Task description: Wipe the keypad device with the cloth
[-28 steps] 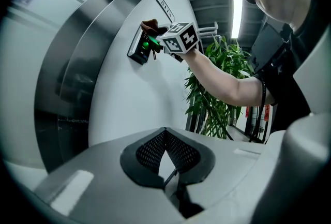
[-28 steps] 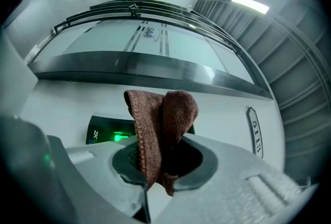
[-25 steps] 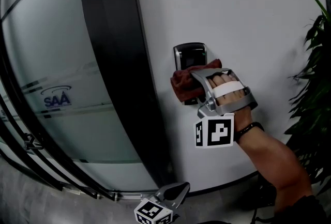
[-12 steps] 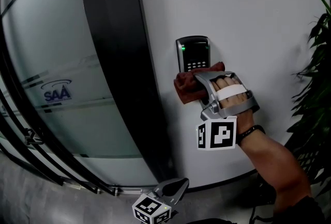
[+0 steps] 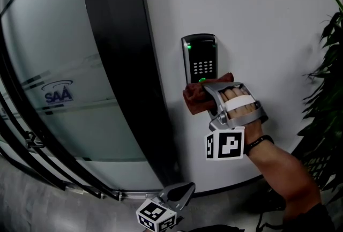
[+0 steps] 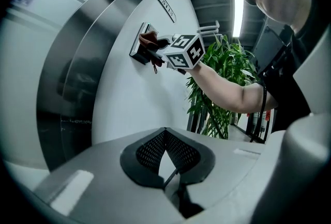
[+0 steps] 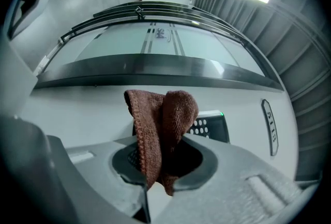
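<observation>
A: Where is the thing being cleaned?

B: A black rectangular keypad device (image 5: pixel 200 59) is mounted upright on a plain white wall (image 5: pixel 257 11). Its upper part is a dark glossy panel with a small green light (image 5: pixel 188 47) at the left edge. Below that sit rows of pale round keys.

A: Is all of it visible?

B: No. A rust-brown knitted cloth (image 5: pixel 195 98) covers its bottom end, so the lowest keys and the lower edge are hidden. From the right gripper view only a corner of the device (image 7: pixel 209 127) shows behind the cloth (image 7: pixel 160 130).

A: Who holds the cloth?

B: The right gripper (image 5: pixel 206 90), grey plastic, is clenched on it. In its own view (image 7: pixel 155 166) the folded cloth stands up between the two jaws and hangs a little below them. The person's hand (image 5: pixel 236 102) grips the handle, with a black band (image 5: pixel 257 142) at the wrist.

A: And the other tool?

B: The left gripper (image 5: pixel 185 192) is low at the bottom edge of the head view, partly cut off, well apart from the device. In its own view (image 6: pixel 165 161) the jaws are closed together with nothing between them.

A: What surrounds all this?

B: Left of the device runs a broad dark post (image 5: pixel 118 65), then curved frosted glass (image 5: pixel 53 134) bearing a blue logo. Green plant leaves (image 5: pixel 327 81) are cut off at the right edge.
</observation>
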`<state>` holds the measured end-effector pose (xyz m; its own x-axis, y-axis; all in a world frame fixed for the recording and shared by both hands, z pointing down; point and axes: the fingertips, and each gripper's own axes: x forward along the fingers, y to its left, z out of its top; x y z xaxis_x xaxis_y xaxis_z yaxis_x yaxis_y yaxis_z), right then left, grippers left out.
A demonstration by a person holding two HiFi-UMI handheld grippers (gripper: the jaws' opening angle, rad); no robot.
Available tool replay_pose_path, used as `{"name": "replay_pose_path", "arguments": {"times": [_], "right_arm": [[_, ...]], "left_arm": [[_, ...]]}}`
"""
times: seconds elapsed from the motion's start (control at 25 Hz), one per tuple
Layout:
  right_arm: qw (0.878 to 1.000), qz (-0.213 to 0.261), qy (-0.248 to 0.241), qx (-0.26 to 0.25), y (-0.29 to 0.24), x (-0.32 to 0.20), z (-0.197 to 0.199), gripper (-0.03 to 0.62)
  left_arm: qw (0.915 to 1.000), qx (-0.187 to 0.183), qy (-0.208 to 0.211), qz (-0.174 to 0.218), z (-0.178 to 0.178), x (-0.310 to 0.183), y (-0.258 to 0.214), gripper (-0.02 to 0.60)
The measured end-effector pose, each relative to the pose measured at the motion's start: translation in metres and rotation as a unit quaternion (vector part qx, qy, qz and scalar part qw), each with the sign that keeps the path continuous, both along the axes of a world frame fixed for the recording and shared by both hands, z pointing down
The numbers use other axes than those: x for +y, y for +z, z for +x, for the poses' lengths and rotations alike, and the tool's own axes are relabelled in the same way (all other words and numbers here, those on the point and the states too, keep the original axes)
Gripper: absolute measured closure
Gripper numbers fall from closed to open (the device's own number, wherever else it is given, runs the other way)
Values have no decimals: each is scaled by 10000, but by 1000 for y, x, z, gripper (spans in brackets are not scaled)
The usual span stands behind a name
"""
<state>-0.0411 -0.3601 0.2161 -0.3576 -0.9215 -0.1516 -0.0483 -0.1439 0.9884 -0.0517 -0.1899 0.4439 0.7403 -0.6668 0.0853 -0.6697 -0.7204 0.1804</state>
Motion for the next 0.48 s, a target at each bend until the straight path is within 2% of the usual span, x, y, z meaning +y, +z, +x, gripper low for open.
{"name": "replay_pose_path", "arguments": {"times": [0.48], "right_arm": [[9998,-161,-44,-88,21,3,2,539]], "left_arm": [[9999,85,47,-115,4,-1,5,565]]}}
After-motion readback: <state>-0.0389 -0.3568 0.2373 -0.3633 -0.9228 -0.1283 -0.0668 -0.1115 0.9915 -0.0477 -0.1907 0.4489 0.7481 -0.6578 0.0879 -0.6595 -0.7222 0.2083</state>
